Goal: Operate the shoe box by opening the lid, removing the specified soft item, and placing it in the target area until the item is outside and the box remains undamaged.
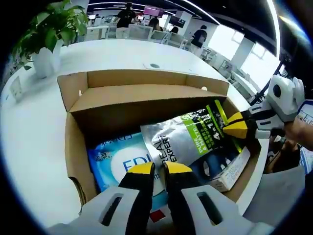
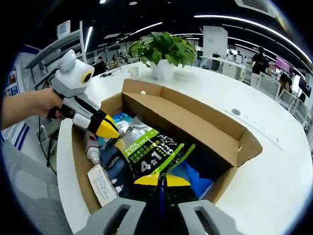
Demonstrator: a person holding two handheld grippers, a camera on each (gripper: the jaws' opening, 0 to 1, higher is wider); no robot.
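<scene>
Silver pouch (image 1: 188,139) reading "PURE MATTER" lies in cardboard box (image 1: 76,147).

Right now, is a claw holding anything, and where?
The right gripper pinches the silver bag by its green top edge. The left gripper holds nothing.

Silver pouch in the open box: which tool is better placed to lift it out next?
Right, probably. The right tool sits at the green-labelled end of the silver pouch, which lies on top. The left tool hangs at the pouch's other edge by the blue pack, tips closed.
</scene>
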